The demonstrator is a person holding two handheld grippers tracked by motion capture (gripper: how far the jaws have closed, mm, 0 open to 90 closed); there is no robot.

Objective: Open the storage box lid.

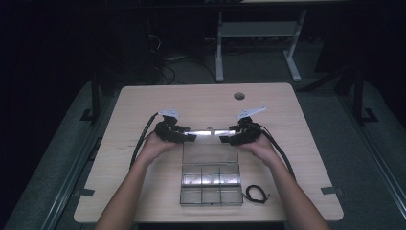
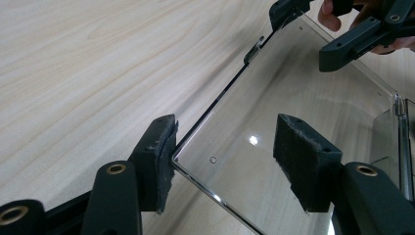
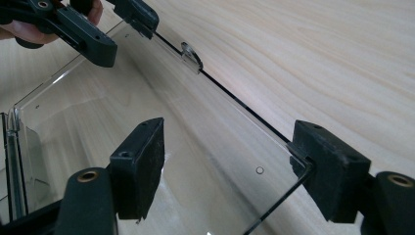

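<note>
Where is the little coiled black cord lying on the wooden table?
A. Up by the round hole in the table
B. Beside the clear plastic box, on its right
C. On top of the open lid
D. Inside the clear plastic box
B: in the high view, the little coiled black cord lies on the light wooden table, just right of the clear plastic compartment box, outside its wall.

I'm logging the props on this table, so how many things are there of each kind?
Clear compartment box with open lid: 1
Black cord loop: 1
Hand-held grippers, left and right: 2
Total: 4
</note>
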